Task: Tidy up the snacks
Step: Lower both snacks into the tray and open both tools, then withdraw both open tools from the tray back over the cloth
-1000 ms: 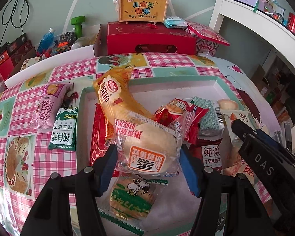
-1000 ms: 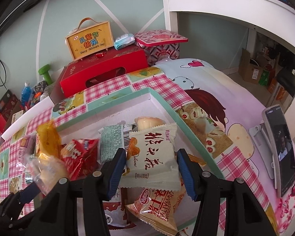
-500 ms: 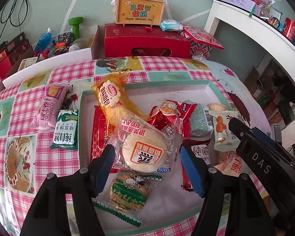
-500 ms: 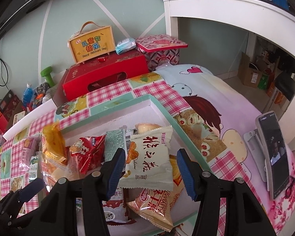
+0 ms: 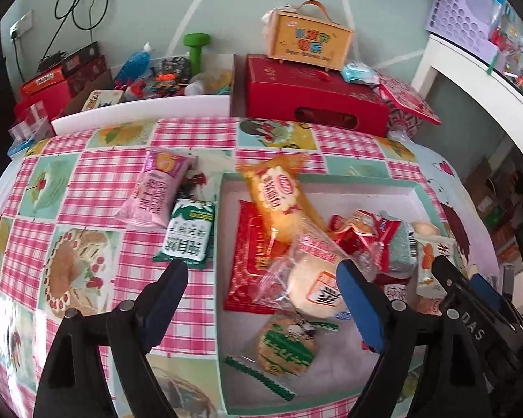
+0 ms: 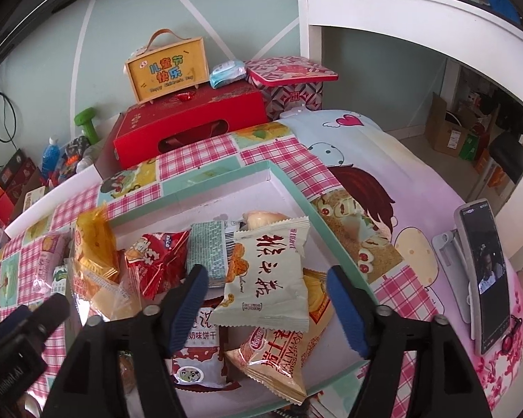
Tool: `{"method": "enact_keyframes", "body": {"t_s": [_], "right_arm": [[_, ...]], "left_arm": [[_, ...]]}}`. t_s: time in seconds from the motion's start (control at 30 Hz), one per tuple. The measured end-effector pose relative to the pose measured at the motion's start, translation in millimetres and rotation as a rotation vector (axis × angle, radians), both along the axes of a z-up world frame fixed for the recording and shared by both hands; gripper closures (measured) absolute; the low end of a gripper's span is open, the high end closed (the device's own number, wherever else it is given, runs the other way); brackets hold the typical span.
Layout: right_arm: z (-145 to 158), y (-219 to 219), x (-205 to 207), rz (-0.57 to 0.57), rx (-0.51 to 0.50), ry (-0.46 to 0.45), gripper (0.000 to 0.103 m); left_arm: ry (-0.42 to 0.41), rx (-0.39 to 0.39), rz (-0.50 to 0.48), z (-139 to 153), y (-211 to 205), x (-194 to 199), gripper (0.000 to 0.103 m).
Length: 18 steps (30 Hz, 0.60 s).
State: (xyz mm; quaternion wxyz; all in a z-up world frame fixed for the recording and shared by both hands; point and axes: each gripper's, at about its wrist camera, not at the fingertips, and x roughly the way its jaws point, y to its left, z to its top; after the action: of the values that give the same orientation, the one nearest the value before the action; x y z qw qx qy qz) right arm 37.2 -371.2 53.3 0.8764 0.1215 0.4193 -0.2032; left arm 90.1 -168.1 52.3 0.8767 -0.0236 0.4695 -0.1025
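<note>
A: Well, where are the snacks?
B: Heaped in the shallow mint-rimmed tray (image 5: 422,191) on a glossy pink-checked tablecloth (image 5: 97,177); two crinkly packets (image 5: 157,188) lie outside, beside its edge.
A: And the grippers?
B: The left gripper (image 5: 261,299) is spreading wide, its pads clear of the round bun pack (image 5: 313,289). The right gripper (image 6: 266,308) is opening around the white pillow-shaped bag (image 6: 266,278), not pressing it.

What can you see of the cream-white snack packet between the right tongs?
The cream-white plastic snack packet is sealed, with crimped zigzag ends, dark red Chinese characters and an orange snack picture at its left edge. It lies flat but askew on top of other packets in the teal-rimmed white tray. The right tongs are opening, their blue pads clear of its sides.
</note>
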Motion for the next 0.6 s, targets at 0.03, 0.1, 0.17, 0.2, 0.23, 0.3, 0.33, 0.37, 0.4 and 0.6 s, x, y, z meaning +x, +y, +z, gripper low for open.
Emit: {"method": "enact_keyframes", "body": {"t_s": [0.03, 0.1, 0.17, 0.2, 0.23, 0.3, 0.33, 0.37, 0.4, 0.6], "right_arm": [[-1, 0, 0, 0.002, -0.001, 0.003, 0.023], [-2, 1, 1, 0.005, -0.002, 0.013, 0.023], [-4, 2, 3, 0.010, 0.000, 0.021, 0.023], [-5, 2, 3, 0.012, -0.001, 0.024, 0.021], [-5, 2, 4, 0.013, -0.003, 0.027, 0.016], [-6, 3, 3, 0.014, -0.005, 0.026, 0.010], [-6, 3, 3, 0.015, -0.006, 0.023, 0.010], [-5, 3, 3, 0.015, -0.006, 0.021, 0.009], [-5, 3, 3, 0.015, -0.006, 0.018, 0.009], [-3, 4, 3, 0.015, -0.018, 0.011, 0.000]], "left_arm": [[0.006, 0.005, 0.009, -2, 2, 1, 0.016], [0.016, 0.009, 0.024, -6, 5, 3, 0.015], [0.021, 0.010, 0.037, -9, 7, 5, 0.014], [0.021, 0.013, 0.041, -9, 7, 5, 0.011], [0.019, 0.017, 0.046, -10, 8, 5, 0.011], [0.016, 0.024, 0.056, -10, 9, 5, 0.009], [0.017, 0.024, 0.060, -11, 9, 6, 0.009], [0.020, 0.026, 0.063, -12, 9, 6, 0.009], [0.022, 0.029, 0.066, -13, 9, 6, 0.009], [0.024, 0.077, 0.079, -18, 12, 9, 0.009]]}}
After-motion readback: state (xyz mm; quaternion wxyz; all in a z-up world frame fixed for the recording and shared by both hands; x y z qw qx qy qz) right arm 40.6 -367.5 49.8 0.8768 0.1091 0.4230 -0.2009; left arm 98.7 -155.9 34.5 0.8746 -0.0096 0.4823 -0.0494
